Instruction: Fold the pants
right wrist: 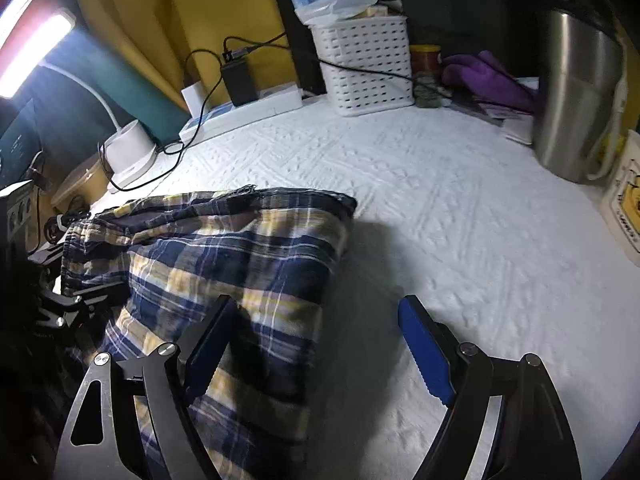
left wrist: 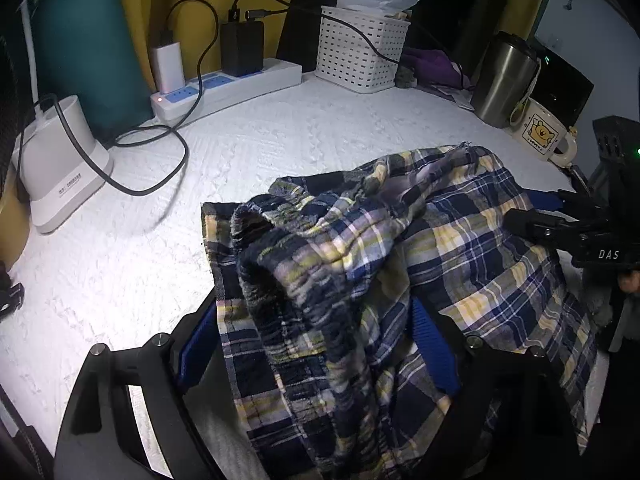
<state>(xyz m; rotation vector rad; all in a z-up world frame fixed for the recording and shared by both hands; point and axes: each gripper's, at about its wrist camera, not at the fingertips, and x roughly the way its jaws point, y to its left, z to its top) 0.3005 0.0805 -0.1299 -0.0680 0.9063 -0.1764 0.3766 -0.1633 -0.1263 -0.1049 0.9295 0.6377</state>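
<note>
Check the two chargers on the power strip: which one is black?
The black charger is the one standing nearer the white basket, with a cable in its top. The white charger sits at the strip's other end, by the lamp base.

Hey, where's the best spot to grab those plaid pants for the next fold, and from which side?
Probably the far flat hem of the plaid pants, coming from above the white cover: that edge lies straight and exposed, unlike the bunched waistband.
</note>
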